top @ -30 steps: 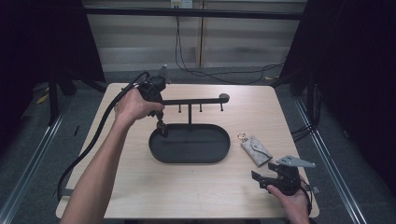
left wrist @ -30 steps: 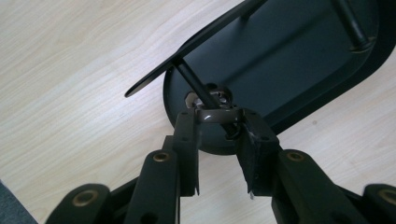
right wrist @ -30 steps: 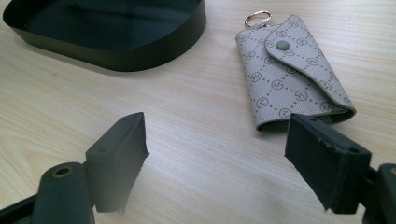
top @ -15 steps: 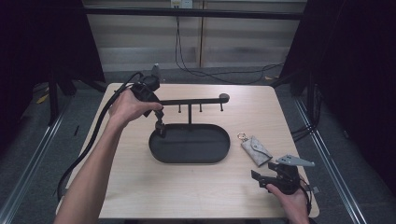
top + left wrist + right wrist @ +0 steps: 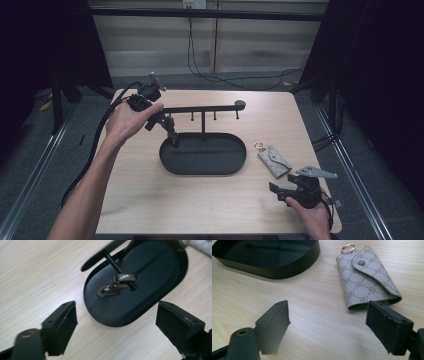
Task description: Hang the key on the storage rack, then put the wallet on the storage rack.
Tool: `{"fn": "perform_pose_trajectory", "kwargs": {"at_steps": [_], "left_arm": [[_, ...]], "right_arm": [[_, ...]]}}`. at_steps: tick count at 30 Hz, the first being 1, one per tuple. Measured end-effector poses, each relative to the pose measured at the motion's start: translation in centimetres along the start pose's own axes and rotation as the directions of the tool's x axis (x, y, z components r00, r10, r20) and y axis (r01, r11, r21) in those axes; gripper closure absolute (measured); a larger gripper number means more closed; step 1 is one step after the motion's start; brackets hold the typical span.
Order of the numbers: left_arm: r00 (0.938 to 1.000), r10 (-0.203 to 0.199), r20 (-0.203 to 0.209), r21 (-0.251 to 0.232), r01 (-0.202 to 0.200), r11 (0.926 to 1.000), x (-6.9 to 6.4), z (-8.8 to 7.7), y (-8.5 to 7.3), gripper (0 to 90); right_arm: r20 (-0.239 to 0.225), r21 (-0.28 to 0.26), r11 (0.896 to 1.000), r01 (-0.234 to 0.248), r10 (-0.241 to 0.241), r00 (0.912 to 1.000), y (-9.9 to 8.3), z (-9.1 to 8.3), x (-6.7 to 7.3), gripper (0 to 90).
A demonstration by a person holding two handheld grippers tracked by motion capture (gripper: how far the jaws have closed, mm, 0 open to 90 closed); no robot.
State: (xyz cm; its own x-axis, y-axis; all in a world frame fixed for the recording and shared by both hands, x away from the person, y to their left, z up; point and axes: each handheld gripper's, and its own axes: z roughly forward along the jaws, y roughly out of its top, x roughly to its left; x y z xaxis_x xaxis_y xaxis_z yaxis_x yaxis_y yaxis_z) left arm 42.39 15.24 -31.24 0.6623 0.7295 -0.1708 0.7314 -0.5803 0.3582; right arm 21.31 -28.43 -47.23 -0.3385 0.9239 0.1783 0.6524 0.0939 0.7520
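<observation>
Fingers of my left hand [image 5: 115,322] have just been opening, nothing between them, ahead of them a dark clip [image 5: 117,285] in the tray [image 5: 160,290]. Right fingers [image 5: 337,327] spread empty; key pouch [image 5: 367,280] lies just beyond. Next, I judge: close on that pouch.

Pale wooden table [image 5: 150,200] — black cables [image 5: 215,75] on the floor behind.

The left gripper [image 5: 172,136], held by an outstretched arm, points downward; its jaws have just been opening, nothing between them. The right gripper [image 5: 276,189] rests low, jaws spread.
</observation>
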Motion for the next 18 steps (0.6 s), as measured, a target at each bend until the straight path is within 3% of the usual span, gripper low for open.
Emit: {"fn": "perform_pose_trajectory", "kwargs": {"at_steps": [4,8,18], "left_arm": [[0.9999,0.008,0.007,-0.051,-0.008,0.9987,0.3,-0.5,-1.0,17.2],[0.9998,0.012,0.019,-0.041,-0.011,0.9991,0.7,-0.5,-1.9,17.1],[0.9997,0.015,0.018,-0.118,-0.013,0.9929,1.4,-0.9,-4.5,18.9]], "right_arm": [[0.004,0.0,1.0,-0.008,0.008,1.0,-0.1,-0.1,0.0,18.5],[0.003,-0.002,1.0,-0.007,0.007,1.0,0.0,0.0,0.0,18.4],[0.003,0.001,1.0,-0.013,0.013,0.9999,0.0,0.0,-0.1,18.0]]}}
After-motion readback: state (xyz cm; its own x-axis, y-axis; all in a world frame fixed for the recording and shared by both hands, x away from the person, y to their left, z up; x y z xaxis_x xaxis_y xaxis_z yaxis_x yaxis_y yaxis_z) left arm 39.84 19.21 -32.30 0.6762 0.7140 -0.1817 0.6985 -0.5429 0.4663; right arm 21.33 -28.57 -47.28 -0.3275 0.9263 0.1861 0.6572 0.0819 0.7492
